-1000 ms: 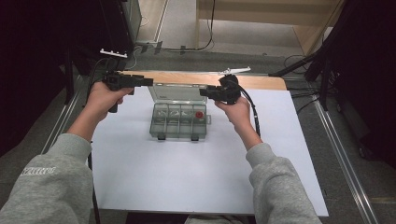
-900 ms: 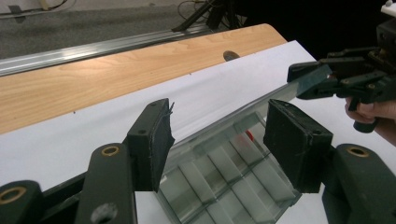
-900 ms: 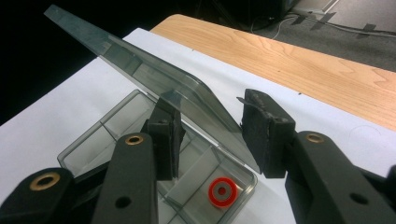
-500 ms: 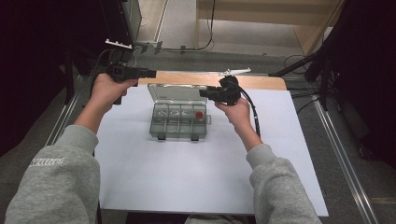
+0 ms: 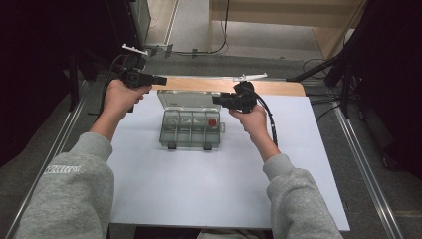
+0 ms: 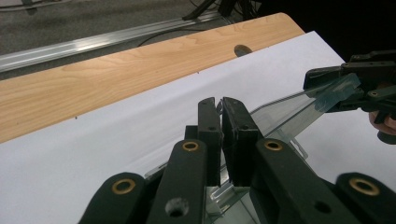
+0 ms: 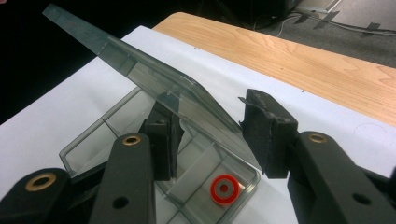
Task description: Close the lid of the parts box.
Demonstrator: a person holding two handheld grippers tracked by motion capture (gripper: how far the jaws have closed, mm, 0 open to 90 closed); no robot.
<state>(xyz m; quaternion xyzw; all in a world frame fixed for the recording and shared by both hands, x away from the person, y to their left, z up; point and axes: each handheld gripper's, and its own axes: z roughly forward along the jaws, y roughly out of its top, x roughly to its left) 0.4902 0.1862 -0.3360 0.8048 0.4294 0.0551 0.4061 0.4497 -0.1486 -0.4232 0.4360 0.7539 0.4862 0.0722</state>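
A clear plastic compartment box (image 5: 189,129) sits on the white sheet (image 5: 224,189), and its lid (image 5: 188,98) stands raised. One red ring (image 5: 213,122) lies in its far right compartment (image 7: 225,189). My right gripper (image 5: 216,100) is at the lid's right corner. The lid edge (image 7: 154,79) passes between its jaws (image 7: 212,121), which stand apart, the right pad (image 7: 264,135) clear of it. My left gripper (image 5: 159,79) hovers above the box's far left corner. Its jaws (image 6: 219,105) have just been closing and are shut with nothing between them.
A strip of bare wooden tabletop (image 5: 278,87) runs behind the sheet. Metal rails (image 5: 368,169) flank the table on both sides. Dark equipment and cables stand at the far left and right. The sheet in front of the box (image 5: 219,199) is bare.
My left hand has lifted its gripper a little up and away from the lid's left corner. The right hand, the lid and the box have stayed put.
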